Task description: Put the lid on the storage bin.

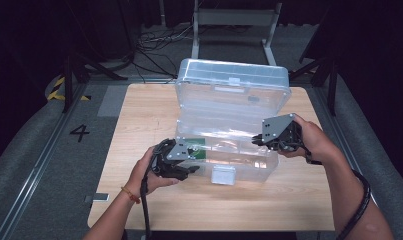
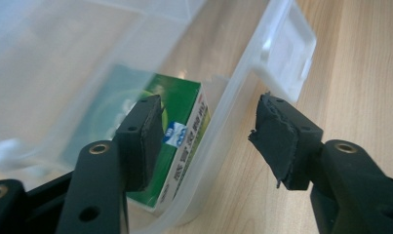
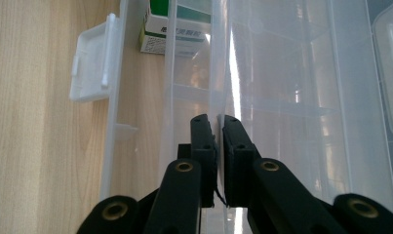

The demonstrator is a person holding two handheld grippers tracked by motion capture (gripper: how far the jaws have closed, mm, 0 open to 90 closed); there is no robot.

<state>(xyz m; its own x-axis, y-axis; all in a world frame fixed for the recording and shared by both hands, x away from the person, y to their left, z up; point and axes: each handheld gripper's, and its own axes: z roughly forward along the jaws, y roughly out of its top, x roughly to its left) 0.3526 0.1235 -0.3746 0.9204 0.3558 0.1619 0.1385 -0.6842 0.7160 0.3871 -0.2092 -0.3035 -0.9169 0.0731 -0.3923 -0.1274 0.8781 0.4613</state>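
Currently, your left tool (image 2: 206, 141) is standing with its jaws apart and gripping nothing: one pad is sitting inside the clear plastic box (image 1: 249, 165), just in front of the green-and-white carton (image 2: 182, 134), and the other is hanging outside the front wall over the bench (image 1: 139, 115). The carton is lying in the box's near-left corner. Your right tool (image 3: 218, 161) is clamped shut on a thin upright clear edge of the box, steadying it. The risks are these. If you are withdrawing the left tool sideways, the inner pad is likely to catch the wall and drag the box, straining the right tool's grip. If that grip is slipping, the raised lid (image 1: 234, 82) may be dropping onto your left tool. The front latch (image 2: 286, 48) is also lying close to the outer pad.
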